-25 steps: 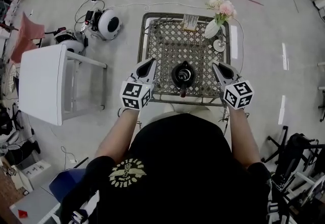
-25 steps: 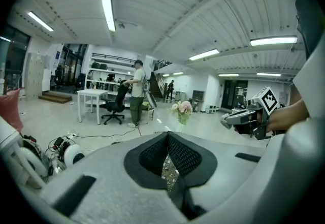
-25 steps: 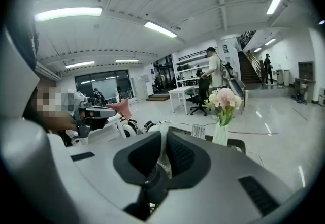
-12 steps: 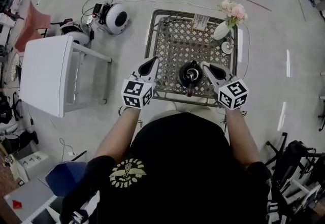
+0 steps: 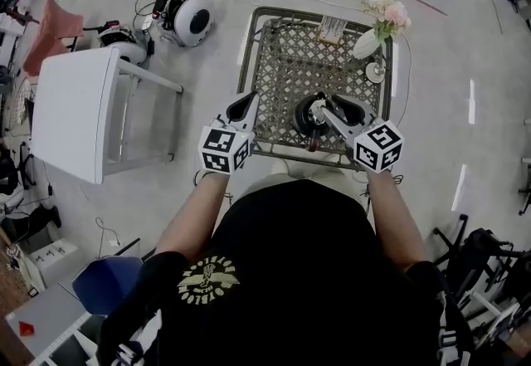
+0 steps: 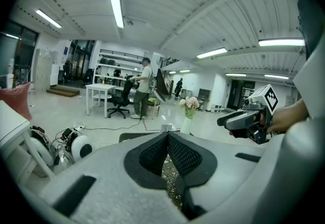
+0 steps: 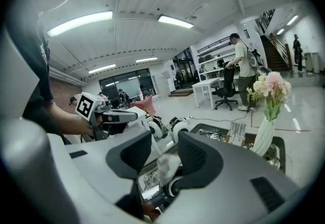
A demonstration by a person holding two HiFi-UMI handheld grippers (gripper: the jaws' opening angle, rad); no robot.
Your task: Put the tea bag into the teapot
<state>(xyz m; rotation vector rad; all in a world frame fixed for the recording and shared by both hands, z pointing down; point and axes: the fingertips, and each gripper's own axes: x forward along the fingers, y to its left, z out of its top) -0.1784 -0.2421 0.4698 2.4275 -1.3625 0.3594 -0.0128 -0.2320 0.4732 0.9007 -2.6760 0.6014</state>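
The right gripper (image 7: 166, 153) has its jaws spread wide. They have just been opening, w/ the bag (image 7: 166, 166) between them. The bag is a small pale blur in the gap, close to the right-hand pad. I can't tell if it touches that pad, but nothing squeezes it.

What matters now: the bag is right over the pot (image 7: 171, 187). In the right gripper view the pot's round mouth shows just under the bag, lower in the same gap. So the way to go is straight down.

In the head view the right gripper (image 5: 320, 111) pokes over the black pot (image 5: 301, 119) from the right, tips above its top (the bag is too small to see from up there). The pot sits near the front edge of the table (image 5: 282, 57).

The bag's long side looks to run up and down, but it's blurry, so that's a guess.

The left gripper (image 5: 246, 100) has its jaws pressed together on nothing. It is at the table's left edge, apart from the pot, so the right hand is the near one.

Prob. next: the bag drops in. The risk is that it catches on the rim, esp. if the gripper slides off the mouth.
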